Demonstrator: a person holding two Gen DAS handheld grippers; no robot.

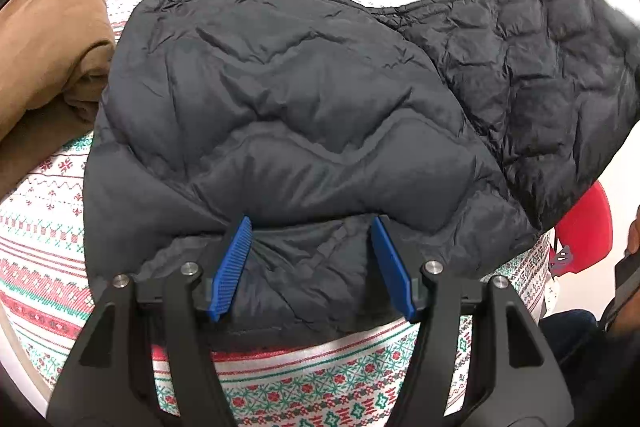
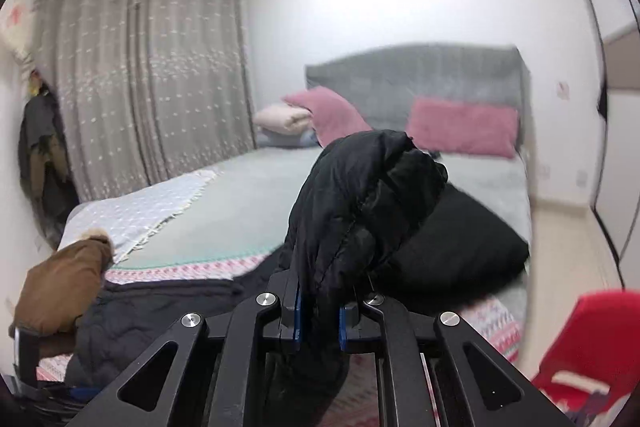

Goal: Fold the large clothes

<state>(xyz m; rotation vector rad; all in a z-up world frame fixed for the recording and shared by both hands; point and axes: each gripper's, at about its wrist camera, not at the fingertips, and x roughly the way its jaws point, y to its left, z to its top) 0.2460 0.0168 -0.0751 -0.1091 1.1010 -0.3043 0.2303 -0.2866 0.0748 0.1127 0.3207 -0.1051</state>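
White-walled bdrm w/ grey curtains (image 2: 148,79), grey headboard (image 2: 420,79), pink pillows (image 2: 464,125), red chair (image 2: 588,347).

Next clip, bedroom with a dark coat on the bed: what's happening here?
A person holding two gripper tools is folding a black quilted puffer jacket spread on a bed over a patterned blanket. The right tool is shut on a bunched part of the jacket and holds it lifted. The left tool is open over the jacket's near edge, gripping nothing. A brown garment lies beside the jacket.
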